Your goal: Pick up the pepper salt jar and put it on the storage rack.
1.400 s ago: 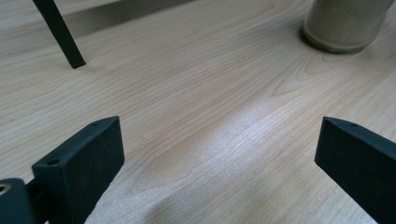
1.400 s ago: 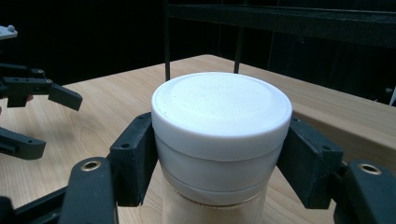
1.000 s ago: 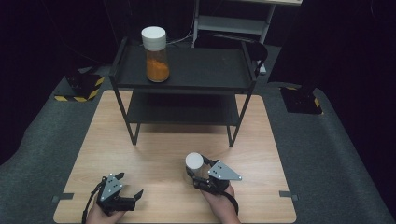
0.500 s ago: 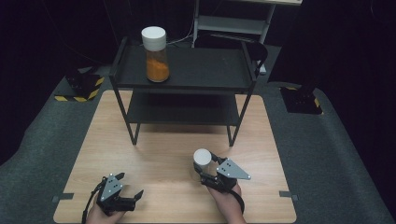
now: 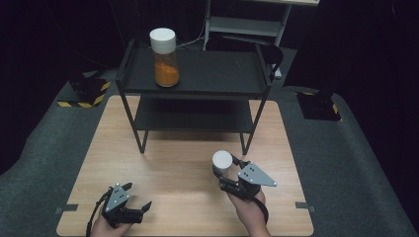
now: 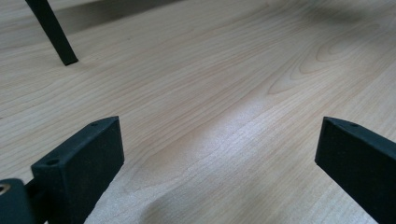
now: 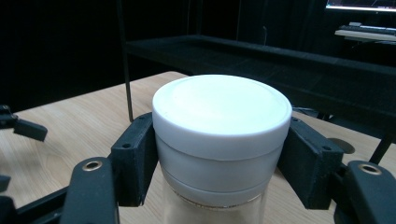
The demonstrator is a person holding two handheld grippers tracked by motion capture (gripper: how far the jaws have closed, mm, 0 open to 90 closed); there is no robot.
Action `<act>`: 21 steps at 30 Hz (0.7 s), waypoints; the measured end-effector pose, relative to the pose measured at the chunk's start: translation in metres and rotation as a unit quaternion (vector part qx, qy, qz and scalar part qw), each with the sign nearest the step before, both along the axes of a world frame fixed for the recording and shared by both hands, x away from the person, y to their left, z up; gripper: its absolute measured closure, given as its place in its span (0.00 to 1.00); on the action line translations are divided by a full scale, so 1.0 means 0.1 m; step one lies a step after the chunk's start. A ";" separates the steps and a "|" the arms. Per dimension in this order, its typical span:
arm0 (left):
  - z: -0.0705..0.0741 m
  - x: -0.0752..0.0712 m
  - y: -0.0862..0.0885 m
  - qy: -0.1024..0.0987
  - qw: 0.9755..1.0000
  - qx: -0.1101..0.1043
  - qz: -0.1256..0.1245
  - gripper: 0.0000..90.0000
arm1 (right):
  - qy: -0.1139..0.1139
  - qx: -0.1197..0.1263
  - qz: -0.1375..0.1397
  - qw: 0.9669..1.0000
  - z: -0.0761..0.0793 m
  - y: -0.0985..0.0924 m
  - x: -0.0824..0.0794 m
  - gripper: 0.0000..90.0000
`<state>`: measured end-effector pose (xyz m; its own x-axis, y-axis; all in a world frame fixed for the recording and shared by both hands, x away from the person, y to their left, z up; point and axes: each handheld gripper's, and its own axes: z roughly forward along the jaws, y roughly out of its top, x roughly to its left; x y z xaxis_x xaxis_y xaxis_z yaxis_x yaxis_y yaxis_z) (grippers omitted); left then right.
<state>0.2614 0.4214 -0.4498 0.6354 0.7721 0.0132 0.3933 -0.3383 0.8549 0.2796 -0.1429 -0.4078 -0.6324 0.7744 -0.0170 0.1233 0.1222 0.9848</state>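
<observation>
My right tool [image 5: 223, 170] clamps the white-capped jar [image 5: 222, 161] at five o'clock on the tabletop [image 5: 173, 163]; gripped only at the cap, it could slip or unscrew. My left tool [image 5: 136, 207] rests open at seven o'clock.

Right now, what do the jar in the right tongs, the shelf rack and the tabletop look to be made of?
Jar: smooth matte white lid, probably plastic; clear body below, glass or plastic, I cannot tell which.
Shelf rack: thin black legs and flat shelves with a dull finish, likely painted metal.
Tabletop: pale wood grain with a soft sheen, wood or a wood-look laminate.
</observation>
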 end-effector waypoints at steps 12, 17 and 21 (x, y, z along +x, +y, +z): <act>-0.01 0.05 0.07 0.009 1.000 -0.015 -0.007 0.01 | -0.002 0.017 -0.045 0.999 0.27 -0.08 -0.03 0.37; -0.01 0.05 0.07 0.011 1.000 -0.020 -0.003 0.01 | 0.001 0.024 -0.045 0.999 0.38 -0.13 0.04 0.37; -0.01 0.05 0.07 0.010 1.000 -0.017 -0.004 0.01 | -0.004 0.022 -0.046 0.999 0.48 -0.16 0.06 0.37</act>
<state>0.2662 0.4280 -0.4507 0.6407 0.7674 -0.0256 0.4078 -0.3118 0.8582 0.2859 -0.1586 -0.3599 -0.5589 0.8292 0.0131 0.1238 0.0679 0.9900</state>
